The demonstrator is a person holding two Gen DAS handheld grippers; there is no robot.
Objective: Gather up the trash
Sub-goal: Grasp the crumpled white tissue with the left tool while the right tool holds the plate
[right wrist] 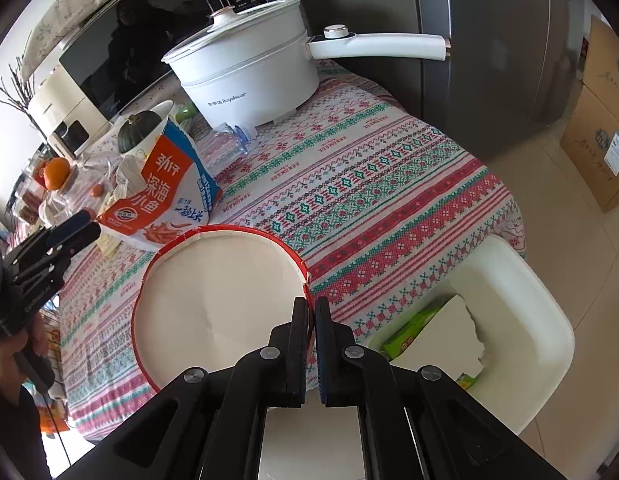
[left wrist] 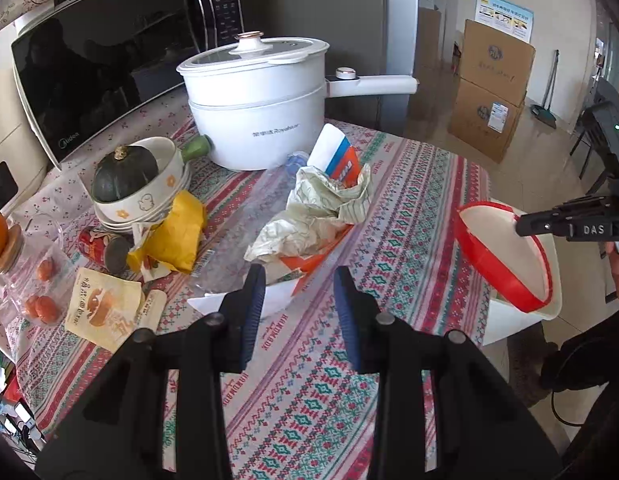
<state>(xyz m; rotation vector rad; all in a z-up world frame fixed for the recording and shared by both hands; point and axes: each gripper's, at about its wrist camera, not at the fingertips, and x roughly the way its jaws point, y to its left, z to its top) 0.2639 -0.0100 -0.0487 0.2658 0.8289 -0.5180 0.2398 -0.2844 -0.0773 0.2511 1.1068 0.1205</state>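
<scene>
1. The paper bowl could slip and fall beside the white bin, because only its thin red rim is pinched by the shut right gripper.
2. The bowl is held over the table edge; it looks empty and white inside.
3. The left gripper has its fingers partly open, empty, near the snack bag.

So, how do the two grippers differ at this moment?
The right gripper has its fingers shut on the rim of the red-edged paper plate; the left gripper holds nothing, its fingers apart. The right hangs beside the white bin; the left points at the trash pile. Both are black and point downward.
</scene>
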